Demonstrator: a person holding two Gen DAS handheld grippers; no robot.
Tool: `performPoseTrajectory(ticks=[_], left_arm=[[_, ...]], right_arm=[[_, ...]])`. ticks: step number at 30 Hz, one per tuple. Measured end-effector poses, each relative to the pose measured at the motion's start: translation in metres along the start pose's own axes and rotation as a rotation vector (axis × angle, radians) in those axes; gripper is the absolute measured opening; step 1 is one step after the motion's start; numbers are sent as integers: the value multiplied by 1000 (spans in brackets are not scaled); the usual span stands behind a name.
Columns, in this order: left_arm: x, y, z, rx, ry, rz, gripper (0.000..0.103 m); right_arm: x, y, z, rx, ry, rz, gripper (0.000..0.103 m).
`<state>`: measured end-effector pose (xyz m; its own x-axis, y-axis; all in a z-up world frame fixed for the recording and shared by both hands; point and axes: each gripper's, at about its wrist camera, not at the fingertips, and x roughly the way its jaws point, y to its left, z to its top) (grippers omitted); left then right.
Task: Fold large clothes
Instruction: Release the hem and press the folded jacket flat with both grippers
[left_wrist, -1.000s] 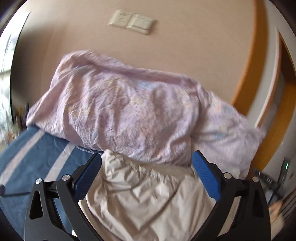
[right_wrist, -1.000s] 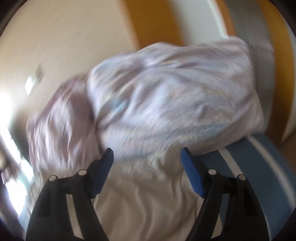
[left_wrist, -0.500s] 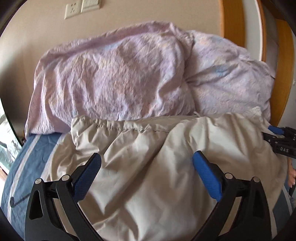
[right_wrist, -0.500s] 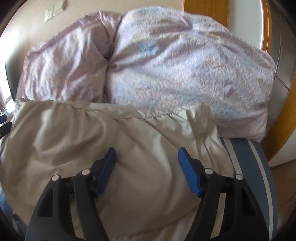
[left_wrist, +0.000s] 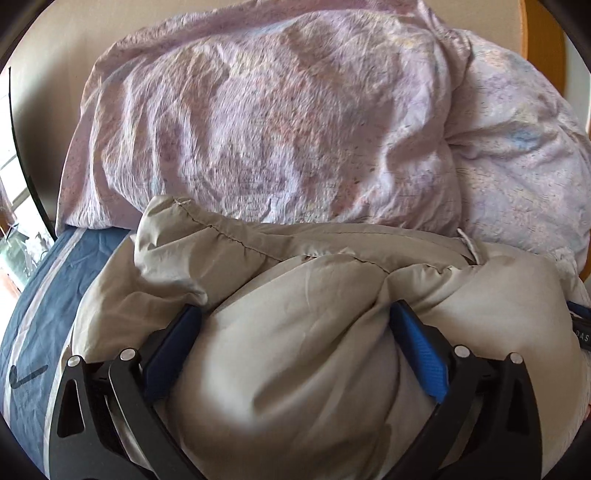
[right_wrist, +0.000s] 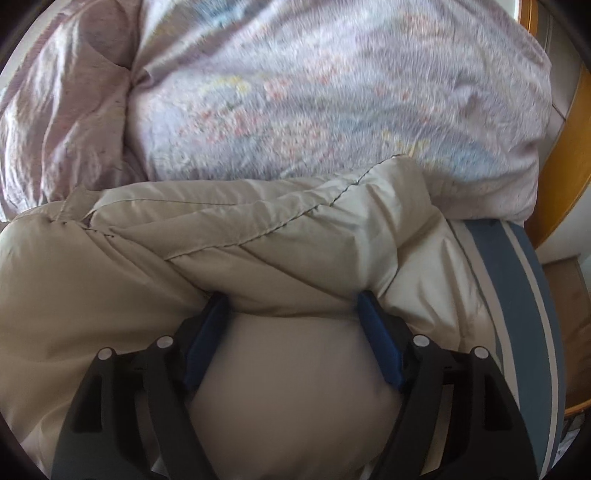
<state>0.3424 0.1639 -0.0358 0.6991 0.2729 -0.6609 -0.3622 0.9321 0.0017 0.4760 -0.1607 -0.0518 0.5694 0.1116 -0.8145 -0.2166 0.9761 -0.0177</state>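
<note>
While my left gripper (left_wrist: 295, 325) and right gripper (right_wrist: 291, 314) press down with jaws spread wide, each straddles a bulge of the puffy beige quilted garment (left_wrist: 314, 280), clamping nothing; lilac floral pillows (left_wrist: 258, 122) sit at twelve o'clock, on blue striped bedding (right_wrist: 517, 280).

A home bedroom: two lilac pillows (left_wrist: 266, 122) lean against the far wall (left_wrist: 44, 40) on a bed with a blue striped sheet (left_wrist: 40, 299), a wooden frame (right_wrist: 565, 147) at right.
</note>
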Motion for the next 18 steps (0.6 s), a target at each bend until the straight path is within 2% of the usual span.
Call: performPoseTrajectory(ticks=[6,9,10,12,14,16,18], left_arm=[[15,2,4,-33,38,4,102],[3,7,3,-39,58,-21,102],[-2,11,1,-38,29,-70,102],[-22,22,-1,-36,6,-84,102],[-36,34,-1,-30,-39,-63,102],[-44,44,2,-14,-80,-7,102],[-36,55,4,-7,-72,46,102]], right_arm=[[9,0,1,27,9,-14,76],[-5,-5,-5,31,-25,1,73],[-12,-6,-9,39,-46,9,72],[-28,-14,-14,61,-77,27,71],[-43,-27,-21,105,-106,51,71],[-52,-35,-22,130,-120,55,71],[-50,-40,-23,134,-115,37,71]])
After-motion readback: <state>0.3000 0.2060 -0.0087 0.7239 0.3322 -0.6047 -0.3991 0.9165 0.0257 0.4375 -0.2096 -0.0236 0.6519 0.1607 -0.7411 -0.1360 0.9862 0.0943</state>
